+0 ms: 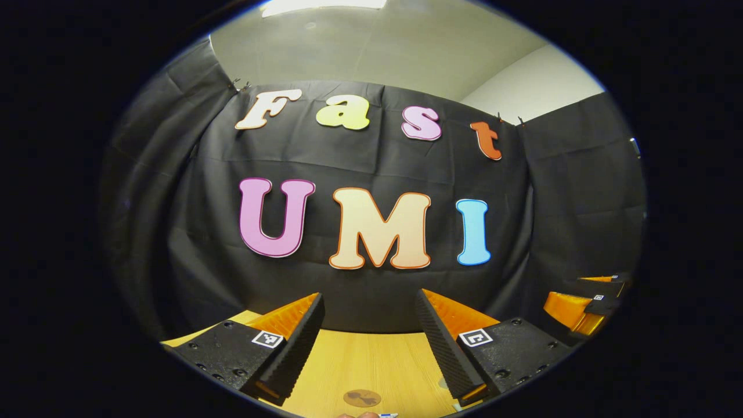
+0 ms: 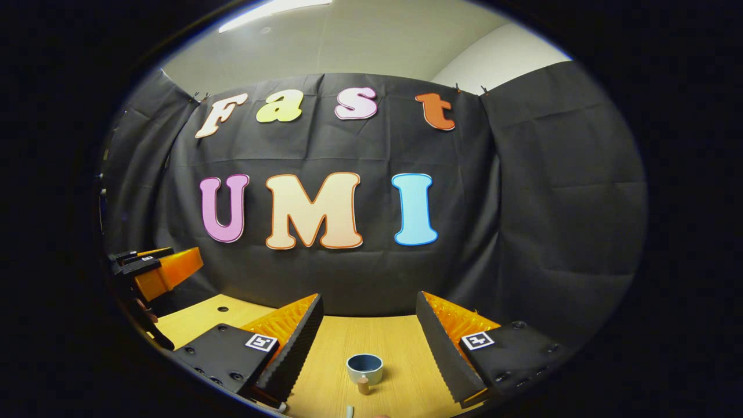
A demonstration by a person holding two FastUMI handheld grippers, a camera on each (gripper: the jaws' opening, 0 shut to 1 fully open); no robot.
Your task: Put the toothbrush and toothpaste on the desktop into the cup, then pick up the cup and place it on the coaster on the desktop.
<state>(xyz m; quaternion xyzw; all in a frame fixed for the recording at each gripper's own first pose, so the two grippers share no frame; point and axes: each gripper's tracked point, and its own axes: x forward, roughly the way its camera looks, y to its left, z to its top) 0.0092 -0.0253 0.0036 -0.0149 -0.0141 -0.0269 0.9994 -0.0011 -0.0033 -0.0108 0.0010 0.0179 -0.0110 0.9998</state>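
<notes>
In the right gripper view a small pale cup (image 2: 364,367) with a blue inside stands upright on the wooden desktop (image 2: 400,348), in line with the gap of my right gripper (image 2: 369,296), whose fingers stand open and apart from it. A small white end of something (image 2: 349,411), too small to name, shows just below the cup. In the left gripper view a round brown coaster (image 1: 361,397) lies on the desktop (image 1: 371,354) under the open left gripper (image 1: 369,296), which holds nothing. A bit of an object (image 1: 380,415) peeks in at the bottom edge.
The black cloth wall closes off the desktop's far side in both views. The right gripper (image 1: 606,290) hangs off to the right in the left gripper view. The left gripper (image 2: 127,261) hangs at the left in the right gripper view, above the desktop.
</notes>
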